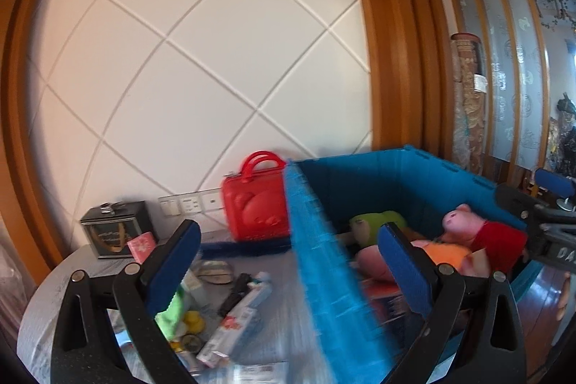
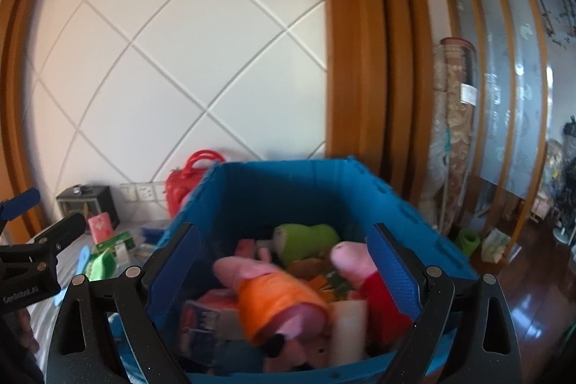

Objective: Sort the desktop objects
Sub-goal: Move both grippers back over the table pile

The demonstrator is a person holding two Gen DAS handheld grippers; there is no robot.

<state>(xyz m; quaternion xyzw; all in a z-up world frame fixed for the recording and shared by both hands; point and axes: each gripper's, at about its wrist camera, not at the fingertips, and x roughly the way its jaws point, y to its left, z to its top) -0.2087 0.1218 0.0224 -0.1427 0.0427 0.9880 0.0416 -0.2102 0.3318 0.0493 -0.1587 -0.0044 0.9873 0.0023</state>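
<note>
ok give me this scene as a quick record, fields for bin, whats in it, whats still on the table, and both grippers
bin: blue crate, open top, on the table's right side
in bin: pink pig plush in orange, pig plush in red, green plush, boxes underneath
on table: red toy case, black tin, toothpaste box, small clutter
left gripper: open, empty, straddling the crate's left wall
right gripper: open, empty, over the crate

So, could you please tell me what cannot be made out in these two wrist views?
- Floor of the blue plastic crate: right wrist view, covered by the pink plush pig in orange and other toys.
- Small clutter on the grey table: left wrist view, motion-blurred, partly behind the left gripper.
- Label on the white toothpaste-like box: blurred, unreadable.
- Red plastic bear-embossed case: right edge hidden by the crate wall.
</note>
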